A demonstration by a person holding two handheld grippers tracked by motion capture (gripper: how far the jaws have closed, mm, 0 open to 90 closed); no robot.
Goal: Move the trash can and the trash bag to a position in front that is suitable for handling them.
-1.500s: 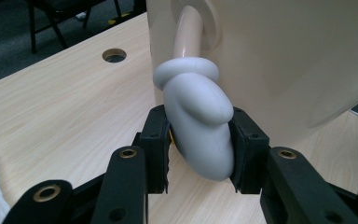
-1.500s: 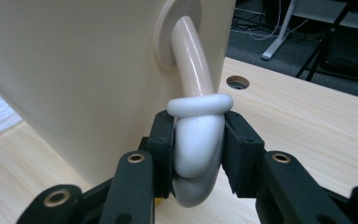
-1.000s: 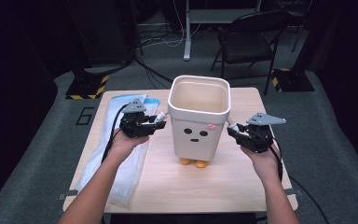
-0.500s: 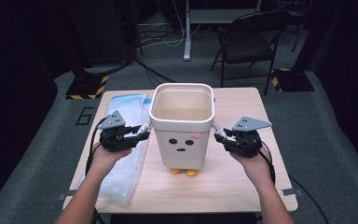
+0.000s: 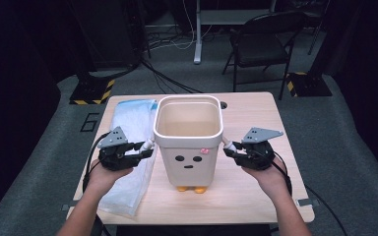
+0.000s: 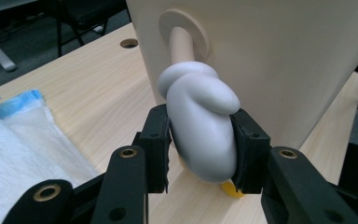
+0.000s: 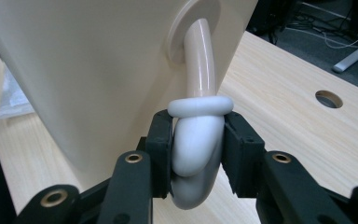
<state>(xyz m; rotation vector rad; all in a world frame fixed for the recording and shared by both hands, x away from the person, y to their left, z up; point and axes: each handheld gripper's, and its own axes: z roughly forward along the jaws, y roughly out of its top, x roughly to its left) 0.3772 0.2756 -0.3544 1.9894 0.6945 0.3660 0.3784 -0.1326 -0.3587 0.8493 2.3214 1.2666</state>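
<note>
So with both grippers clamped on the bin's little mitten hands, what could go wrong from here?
1. The left gripper holds a smooth, rounded mitten; it could slip out.
2. The right gripper grips a mitten on a thin arm, which might bend under load.
3. The tall bin sits on small orange feet; uneven pulls could tip it.

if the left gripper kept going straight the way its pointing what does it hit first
The left gripper is already shut on the bin's white mitten hand. Straight ahead lies the cream side wall of the bin, where the mitten's arm plugs in, so it would probably press into that wall first.
</note>
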